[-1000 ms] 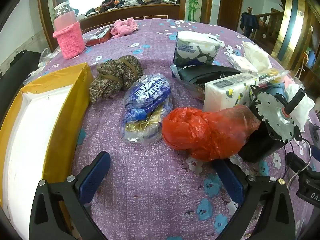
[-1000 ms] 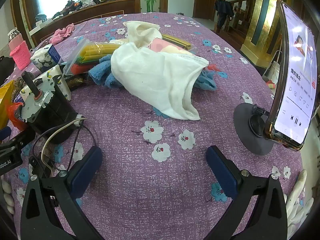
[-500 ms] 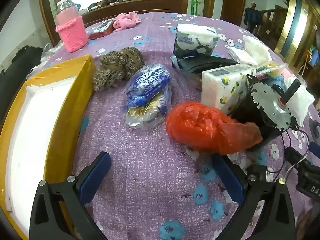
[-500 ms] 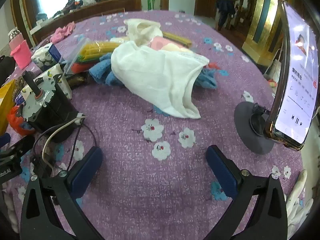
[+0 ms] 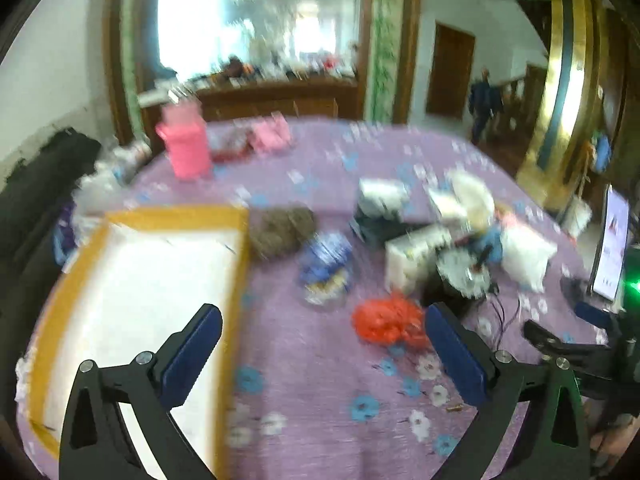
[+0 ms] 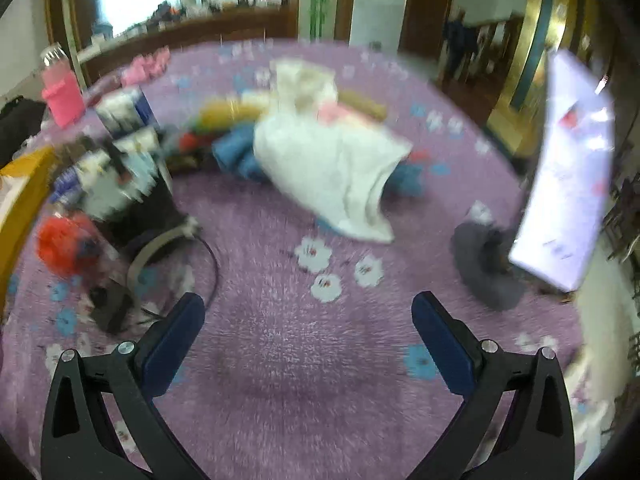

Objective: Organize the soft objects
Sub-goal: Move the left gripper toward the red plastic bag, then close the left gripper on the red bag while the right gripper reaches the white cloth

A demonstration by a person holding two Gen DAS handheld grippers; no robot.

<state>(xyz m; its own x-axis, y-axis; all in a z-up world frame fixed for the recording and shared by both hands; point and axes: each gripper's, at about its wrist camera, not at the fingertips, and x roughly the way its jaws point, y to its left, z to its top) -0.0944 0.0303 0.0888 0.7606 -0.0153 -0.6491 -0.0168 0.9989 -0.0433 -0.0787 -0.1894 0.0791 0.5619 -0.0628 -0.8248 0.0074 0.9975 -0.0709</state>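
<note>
Both of my views are blurry right now, so small things are hard to make out.

My left gripper [image 5: 322, 344] has its blue fingers [image 5: 192, 354] spread wide apart, and nothing is between them. It hangs over the purple flowered worktop [image 5: 304, 360]. Under its left finger is the edge of a big yellow box [image 5: 236, 280] with a white inside. The box sits on the left part of the worktop. A crumpled red bag [image 5: 386, 320] lies just ahead of the right finger, close to it but not in it. Farther back I see a blue and clear packet [image 5: 326, 264] and a brown woolly bundle [image 5: 282, 228] beside the box's far corner. A black motor [image 5: 460, 276] stands just behind the red bag. A pink bottle [image 5: 186, 148] stands far back on the left.

My right gripper [image 6: 308, 332] is also wide open and holds nothing. It hangs over a bare patch of the worktop. A white cloth [image 6: 336, 172] lies well ahead of it, draped over blue cloths [image 6: 236, 152]. On the right, a phone [image 6: 568, 184] stands on a grey stand [image 6: 484, 264]. On the left I see the motor, its loose cable [image 6: 168, 244] and the red bag.
</note>
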